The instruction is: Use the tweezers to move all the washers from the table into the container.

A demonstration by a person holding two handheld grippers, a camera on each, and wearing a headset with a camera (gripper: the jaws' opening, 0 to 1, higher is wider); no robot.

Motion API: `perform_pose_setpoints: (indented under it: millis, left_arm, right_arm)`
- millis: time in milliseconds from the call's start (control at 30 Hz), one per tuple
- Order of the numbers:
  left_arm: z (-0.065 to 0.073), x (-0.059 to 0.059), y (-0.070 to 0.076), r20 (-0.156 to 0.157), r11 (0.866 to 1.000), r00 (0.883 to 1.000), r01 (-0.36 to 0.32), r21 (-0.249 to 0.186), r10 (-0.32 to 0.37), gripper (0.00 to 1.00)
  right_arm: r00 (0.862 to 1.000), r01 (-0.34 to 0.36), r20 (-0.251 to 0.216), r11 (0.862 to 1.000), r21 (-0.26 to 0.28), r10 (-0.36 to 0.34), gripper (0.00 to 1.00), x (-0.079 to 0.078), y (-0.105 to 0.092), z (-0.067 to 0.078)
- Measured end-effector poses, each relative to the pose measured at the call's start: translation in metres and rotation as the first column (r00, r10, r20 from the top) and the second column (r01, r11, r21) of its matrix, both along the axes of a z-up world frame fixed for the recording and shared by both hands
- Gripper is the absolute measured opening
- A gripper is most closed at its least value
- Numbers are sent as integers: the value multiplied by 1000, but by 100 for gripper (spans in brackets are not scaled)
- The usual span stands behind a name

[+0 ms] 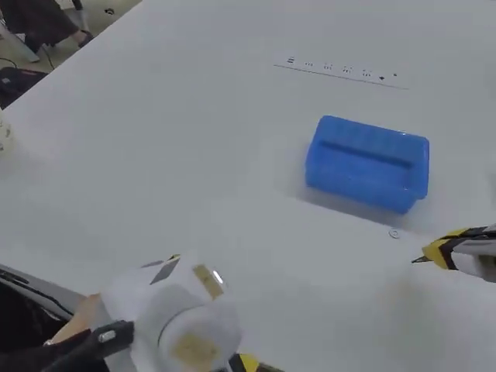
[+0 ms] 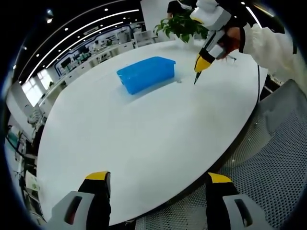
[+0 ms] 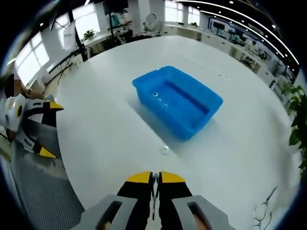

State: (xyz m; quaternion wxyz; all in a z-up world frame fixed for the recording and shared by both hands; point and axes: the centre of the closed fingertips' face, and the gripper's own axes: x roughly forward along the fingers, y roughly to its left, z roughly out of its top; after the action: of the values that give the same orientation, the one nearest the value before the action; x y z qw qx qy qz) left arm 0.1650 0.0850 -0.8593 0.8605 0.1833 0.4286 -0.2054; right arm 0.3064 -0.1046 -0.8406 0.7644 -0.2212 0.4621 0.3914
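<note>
Lying just above the tweezers [image 3: 154, 201], which the right gripper [image 3: 155, 176] pinches at lower centre, the washer [image 3: 165, 150] is below the container [image 3: 177, 103]; the left gripper [image 2: 158, 176] has its jaws spread.

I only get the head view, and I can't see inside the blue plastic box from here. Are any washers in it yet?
Observer: Yes. The right gripper view looks down into the open blue plastic box, and a few small metal washers lie on its floor.
Child: What is the right gripper holding?
Observer: The right gripper is shut on thin metal tweezers, which are pinched between its jaws.
Child: Does the other one hold anything?
Observer: No. In its own view the left gripper is open, with its jaws wide apart and nothing between them.
</note>
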Motion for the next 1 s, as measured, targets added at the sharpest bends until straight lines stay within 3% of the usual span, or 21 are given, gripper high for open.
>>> perform_pose_setpoints:
  millis: [267, 367, 567, 700, 800, 833, 933, 1000]
  left_arm:
    - [-1, -1, 0, -10, 1000, 1000, -2, -4, 2, 82]
    - [0, -1, -1, -10, 1000, 1000, -4, -11, 4, 82]
    - [-1, -1, 0, -11, 1000, 1000, -4, -10, 4, 83]
    - [-2, -2, 0, -22, 1000, 1000, -2, -6, 1, 83]
    - [-2, -2, 0, -24, 1000, 1000, -2, -6, 2, 83]
    - [-2, -2, 0, -25, 1000, 1000, -3, -7, 3, 83]
    - [-3, -2, 0, -27, 1000, 1000, -3, -5, 3, 83]
    - [-3, -2, 0, -29, 1000, 1000, -4, -4, 3, 83]
  right_arm:
    - [999, 0, 40, 1000, 26, -1, 1, 9, 8, 3]
    - [996, 57, 66, 993, 100, -64, 1, 10, 8, 5]
    - [971, 92, 196, 971, 220, -137, 2, 21, 5, 4]
    - [961, 97, 225, 958, 268, -160, 2, 19, 10, 5]
    - [962, 112, 213, 956, 271, -173, 2, 20, 11, 6]
    - [960, 133, 202, 949, 286, -196, 2, 21, 11, 7]
    - [935, 221, 171, 888, 403, -311, 3, 34, 12, 17]
    - [927, 236, 170, 874, 425, -334, 3, 40, 11, 20]
